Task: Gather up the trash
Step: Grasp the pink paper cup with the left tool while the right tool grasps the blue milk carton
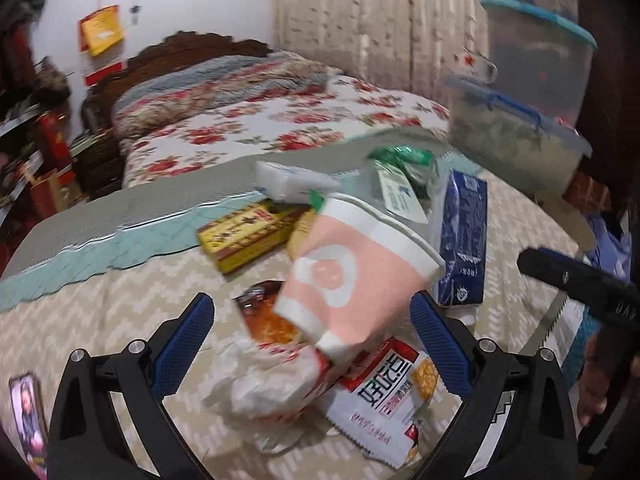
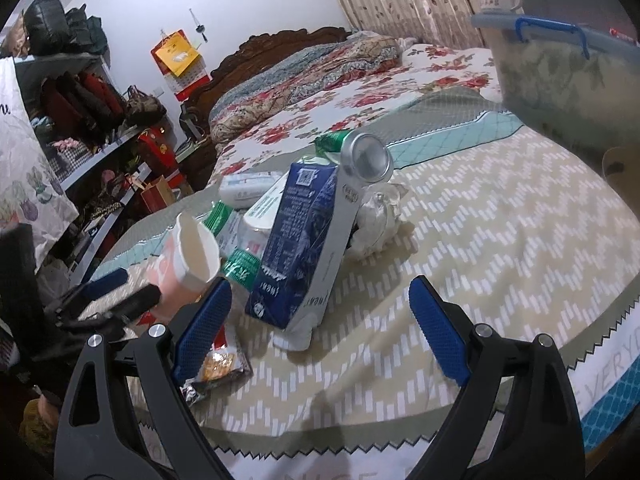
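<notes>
The left hand-held gripper [image 1: 310, 344] stands wide open, its blue pads either side of a pink paper cup [image 1: 352, 272] that tilts above the wrappers; whether a pad touches the cup I cannot tell through the blur. The right hand-held gripper [image 2: 320, 324] is also spread wide with nothing in it, just short of a blue carton [image 2: 298, 248] leaning on the counter [image 2: 500, 240] beside a silver can [image 2: 366, 162].

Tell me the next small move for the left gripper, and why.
Probably close the left gripper on the pink paper cup. Its jaws stand open with the tilted cup between them, above the snack wrappers. The right gripper is open and empty, facing the blue carton.
</notes>
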{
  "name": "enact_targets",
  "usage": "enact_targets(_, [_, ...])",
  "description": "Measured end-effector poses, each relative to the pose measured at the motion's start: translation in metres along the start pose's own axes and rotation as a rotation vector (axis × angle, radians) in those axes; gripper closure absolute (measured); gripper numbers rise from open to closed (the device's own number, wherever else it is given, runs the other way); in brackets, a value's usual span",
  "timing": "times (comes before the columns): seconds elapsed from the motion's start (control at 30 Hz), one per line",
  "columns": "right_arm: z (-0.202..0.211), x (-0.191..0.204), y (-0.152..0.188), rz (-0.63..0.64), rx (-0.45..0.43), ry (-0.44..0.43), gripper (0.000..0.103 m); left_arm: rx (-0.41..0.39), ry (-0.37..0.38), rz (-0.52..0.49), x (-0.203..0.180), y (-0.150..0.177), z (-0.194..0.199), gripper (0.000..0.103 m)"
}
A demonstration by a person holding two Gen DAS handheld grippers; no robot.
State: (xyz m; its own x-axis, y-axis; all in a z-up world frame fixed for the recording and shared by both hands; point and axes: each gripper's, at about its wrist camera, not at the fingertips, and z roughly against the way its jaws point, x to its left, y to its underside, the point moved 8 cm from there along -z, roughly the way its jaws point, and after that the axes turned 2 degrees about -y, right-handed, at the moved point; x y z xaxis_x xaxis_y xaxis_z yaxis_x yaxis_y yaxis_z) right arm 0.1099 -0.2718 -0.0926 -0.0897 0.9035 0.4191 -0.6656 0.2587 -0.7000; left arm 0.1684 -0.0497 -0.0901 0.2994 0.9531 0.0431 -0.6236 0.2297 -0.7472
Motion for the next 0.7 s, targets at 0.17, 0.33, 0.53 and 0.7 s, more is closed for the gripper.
enact_targets(0.17, [-0.007, -0.009, -0.003, -0.016, 0.008, 0.008, 0.013, 0.039, 0.046, 0.007, -0.002, -0.001, -0.016, 0.009])
enact_targets(0.33, [-0.017, -0.011, -0.005, -0.021, 0.023, 0.006, 0.013, 0.063, 0.066, 0.034, 0.0, -0.002, -0.028, 0.009])
enact_targets(0.53, [-0.019, -0.012, -0.006, -0.021, 0.013, 0.014, 0.013, 0.07, 0.095, 0.05, -0.01, 0.001, -0.036, 0.016])
enact_targets(0.7, [-0.021, -0.013, -0.007, -0.019, 0.009, 0.021, 0.013, 0.057, 0.107, 0.054, -0.015, 0.004, -0.03, 0.037])
